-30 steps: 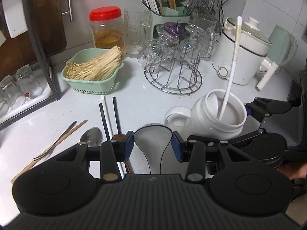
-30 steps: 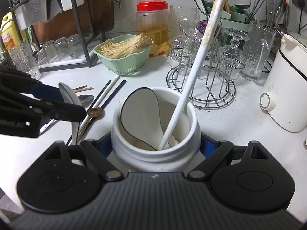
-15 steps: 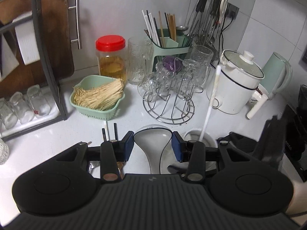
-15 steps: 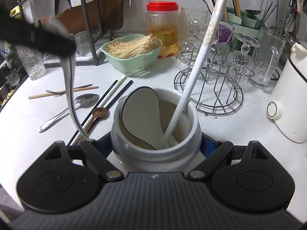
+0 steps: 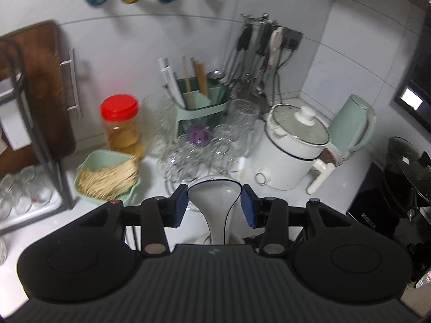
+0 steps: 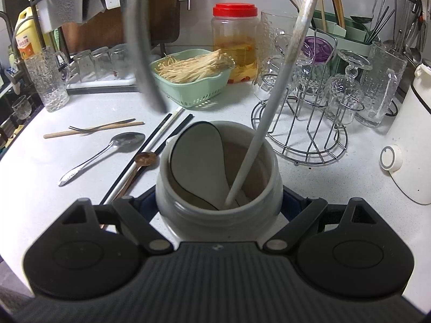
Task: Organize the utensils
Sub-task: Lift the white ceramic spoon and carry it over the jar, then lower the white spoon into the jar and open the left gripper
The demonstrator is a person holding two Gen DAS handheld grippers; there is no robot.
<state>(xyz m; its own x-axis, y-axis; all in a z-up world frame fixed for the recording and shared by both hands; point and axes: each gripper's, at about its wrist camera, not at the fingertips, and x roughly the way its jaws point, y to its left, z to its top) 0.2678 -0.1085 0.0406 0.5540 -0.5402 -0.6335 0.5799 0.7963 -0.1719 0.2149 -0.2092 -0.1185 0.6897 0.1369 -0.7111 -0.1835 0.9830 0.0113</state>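
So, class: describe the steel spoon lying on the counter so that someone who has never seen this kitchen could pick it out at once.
Start at the white jar held in the right gripper and look to its left across the white counter. Past the black chopsticks lies the steel spoon. It is the only shiny silver piece there, larger than the small copper spoon beside the jar.
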